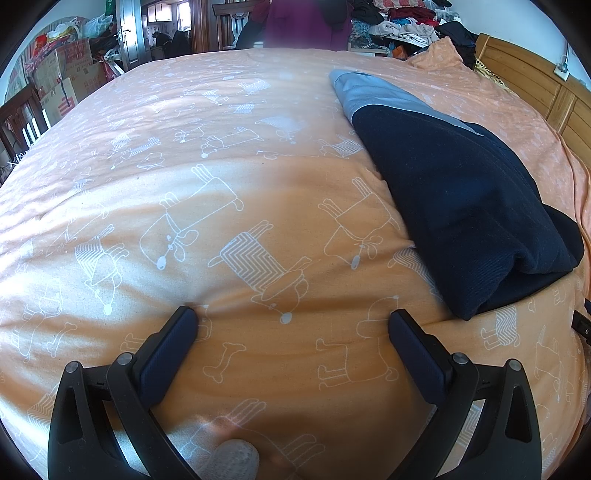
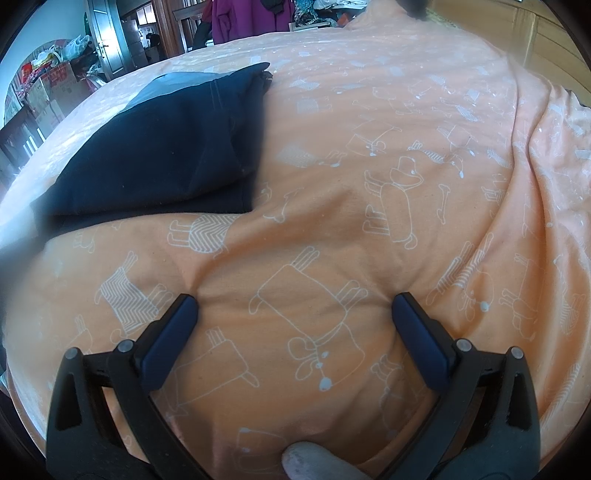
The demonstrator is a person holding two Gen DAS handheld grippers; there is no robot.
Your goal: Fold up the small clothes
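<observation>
A folded navy garment (image 1: 465,206) with a light blue panel lies on the orange bedspread (image 1: 221,184), to the right of my left gripper (image 1: 293,321). The left gripper is open, its fingertips resting on bare bedspread with nothing between them. In the right wrist view the same navy garment (image 2: 162,147) sits up and to the left of my right gripper (image 2: 294,306). That gripper is open too, both tips pressing into the orange bedspread (image 2: 388,166) and holding nothing. A gloved fingertip (image 2: 314,461) shows at the bottom edge.
A person in a purple top (image 1: 306,22) stands at the far side of the bed. A heap of clothes (image 1: 402,22) lies behind, a wooden headboard (image 1: 535,81) at right, cardboard boxes (image 1: 62,74) and a door at far left.
</observation>
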